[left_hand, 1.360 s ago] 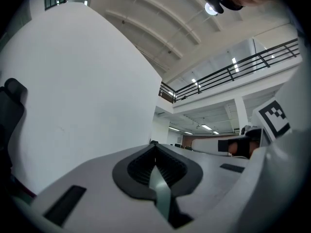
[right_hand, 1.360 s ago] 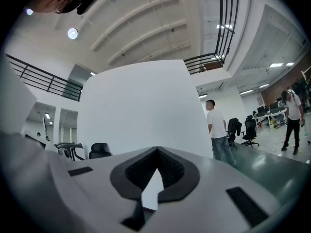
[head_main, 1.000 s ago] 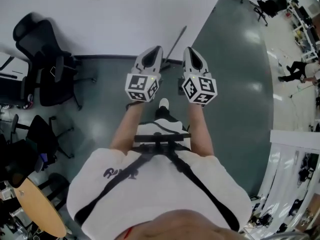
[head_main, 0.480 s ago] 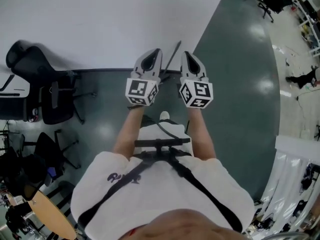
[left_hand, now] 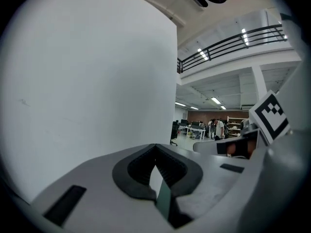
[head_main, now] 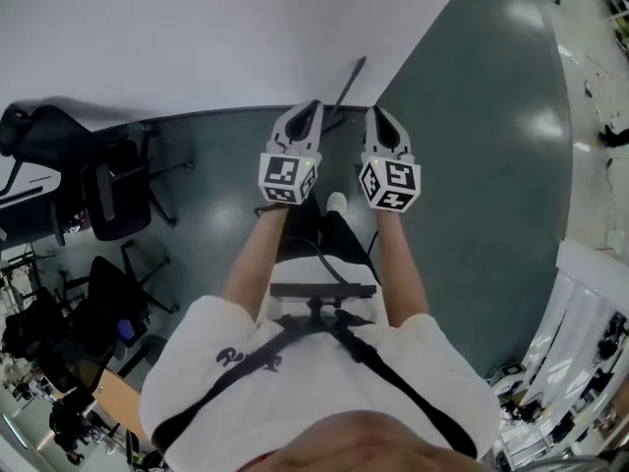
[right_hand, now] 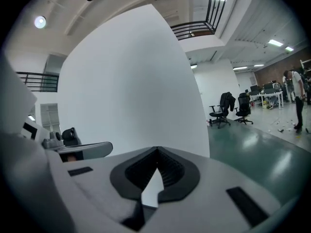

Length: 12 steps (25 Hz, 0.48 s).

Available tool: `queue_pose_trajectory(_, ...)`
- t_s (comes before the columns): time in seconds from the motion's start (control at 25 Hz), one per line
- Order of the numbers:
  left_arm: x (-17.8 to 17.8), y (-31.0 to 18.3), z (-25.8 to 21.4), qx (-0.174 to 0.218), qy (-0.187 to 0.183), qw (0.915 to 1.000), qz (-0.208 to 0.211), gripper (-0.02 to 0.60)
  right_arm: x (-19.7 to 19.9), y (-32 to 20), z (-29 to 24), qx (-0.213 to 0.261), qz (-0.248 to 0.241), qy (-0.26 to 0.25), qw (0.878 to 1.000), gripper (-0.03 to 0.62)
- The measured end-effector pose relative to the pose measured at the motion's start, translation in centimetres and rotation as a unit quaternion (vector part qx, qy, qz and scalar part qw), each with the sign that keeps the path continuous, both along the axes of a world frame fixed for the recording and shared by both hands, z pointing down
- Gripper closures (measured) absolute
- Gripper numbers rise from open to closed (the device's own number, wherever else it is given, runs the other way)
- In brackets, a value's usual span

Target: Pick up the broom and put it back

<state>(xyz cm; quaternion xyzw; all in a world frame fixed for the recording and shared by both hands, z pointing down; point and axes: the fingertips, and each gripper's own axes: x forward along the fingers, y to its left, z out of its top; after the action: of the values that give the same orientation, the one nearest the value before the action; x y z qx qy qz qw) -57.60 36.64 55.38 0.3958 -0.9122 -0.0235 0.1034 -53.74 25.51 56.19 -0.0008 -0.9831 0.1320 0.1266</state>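
Note:
The broom (head_main: pixel 347 84) leans against the white wall (head_main: pixel 197 37) straight ahead of me. Only its thin dark handle shows in the head view; its lower end is hidden behind my grippers. My left gripper (head_main: pixel 312 108) and right gripper (head_main: pixel 376 114) are held side by side at waist height, pointing at the wall's foot on either side of the handle. Both are short of the broom and hold nothing. In the left gripper view the left gripper (left_hand: pixel 155 146) has its jaws closed tip to tip. The right gripper (right_hand: pixel 157 149) looks the same in its own view. Neither gripper view shows the broom.
Black office chairs (head_main: pixel 108 190) stand to my left by the wall, with a wooden table (head_main: pixel 113 399) behind them. Green floor (head_main: pixel 482 146) stretches to the right past the wall's corner. More chairs (right_hand: pixel 224 108) and desks with people stand far off.
I have come closer to the wall and the broom. Both grippers have sunk lower, still side by side and shut. The chairs have slid down the left of the head view.

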Motion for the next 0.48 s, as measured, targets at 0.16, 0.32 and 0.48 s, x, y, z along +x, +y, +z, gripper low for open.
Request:
queue_pose_trajectory(0.16, -2.3, -2.8, 3.6, -0.022, 0.012, 0.9992, 0.031, 0.569, -2.3, -2.8, 5.5, -0.007, 0.016, 0.053, 0.998, 0.597)
queue_pose_trajectory(0.32, -4.7, -4.9, 7.3, -0.049, 0.007, 0.9969, 0.061, 0.569, -5.2, -4.9, 10.9, -0.023, 0.032, 0.086, 0.996, 0.597)
queue_pose_trajectory(0.48, -7.4, -5.2, 12.0, -0.059, 0.028, 0.9954, 0.07, 0.569, -8.0, -5.2, 17.2, -0.036, 0.032, 0.123, 0.991, 0.597)
